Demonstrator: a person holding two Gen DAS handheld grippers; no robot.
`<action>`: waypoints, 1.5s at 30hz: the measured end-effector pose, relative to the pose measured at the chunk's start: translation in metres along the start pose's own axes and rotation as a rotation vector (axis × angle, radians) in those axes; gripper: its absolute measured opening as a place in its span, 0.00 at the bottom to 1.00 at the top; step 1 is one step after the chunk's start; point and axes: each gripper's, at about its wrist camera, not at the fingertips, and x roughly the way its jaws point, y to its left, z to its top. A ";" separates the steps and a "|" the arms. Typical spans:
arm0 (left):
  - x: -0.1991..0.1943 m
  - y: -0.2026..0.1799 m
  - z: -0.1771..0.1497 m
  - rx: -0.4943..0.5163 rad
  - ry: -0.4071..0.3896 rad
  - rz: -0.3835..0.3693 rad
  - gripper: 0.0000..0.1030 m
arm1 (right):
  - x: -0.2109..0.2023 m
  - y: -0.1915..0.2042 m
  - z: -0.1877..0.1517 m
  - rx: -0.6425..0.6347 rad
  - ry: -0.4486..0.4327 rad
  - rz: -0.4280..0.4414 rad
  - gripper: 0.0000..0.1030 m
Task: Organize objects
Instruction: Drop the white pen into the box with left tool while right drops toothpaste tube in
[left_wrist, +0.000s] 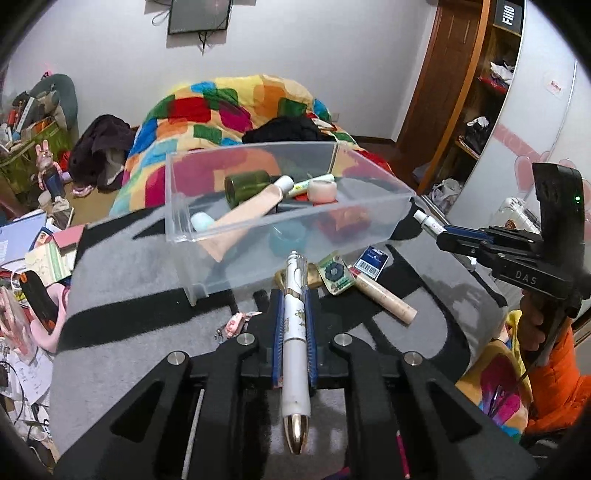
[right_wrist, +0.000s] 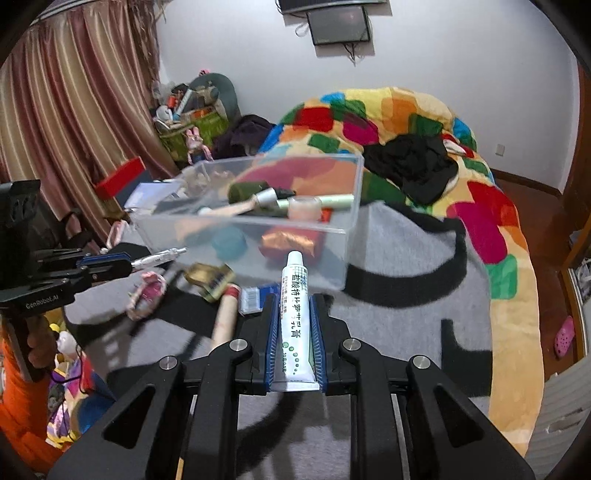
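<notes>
A clear plastic bin (left_wrist: 284, 236) (right_wrist: 347, 251) sits on the grey-and-black blanket and holds a green bottle (left_wrist: 247, 184), tubes and a small jar. My left gripper (left_wrist: 293, 295) is shut on a white pen with a gold tip (left_wrist: 295, 332), just in front of the bin. My right gripper (right_wrist: 293, 299) is shut on a white ointment tube (right_wrist: 295, 317), also near the bin's front wall. The right gripper shows in the left wrist view (left_wrist: 443, 232) at the bin's right; the left gripper shows in the right wrist view (right_wrist: 125, 266) at the bin's left.
Loose on the blanket (left_wrist: 129, 295) before the bin lie a beige tube (left_wrist: 384, 295), a green-gold packet (left_wrist: 334, 277), a blue card (left_wrist: 371, 260) and a pink wrapper (right_wrist: 146, 295). A colourful quilt (right_wrist: 480, 206) lies behind. Clutter lines the left; a wardrobe (left_wrist: 480, 92) stands right.
</notes>
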 end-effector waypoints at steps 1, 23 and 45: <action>-0.001 0.001 0.001 -0.004 -0.002 0.000 0.10 | -0.001 0.001 0.002 -0.002 -0.006 0.003 0.15; -0.021 0.033 0.063 -0.143 -0.118 -0.088 0.09 | 0.033 0.003 0.062 0.047 -0.048 0.047 0.15; 0.022 0.055 0.121 -0.208 -0.124 -0.029 0.09 | 0.092 0.013 0.079 0.000 0.071 0.055 0.15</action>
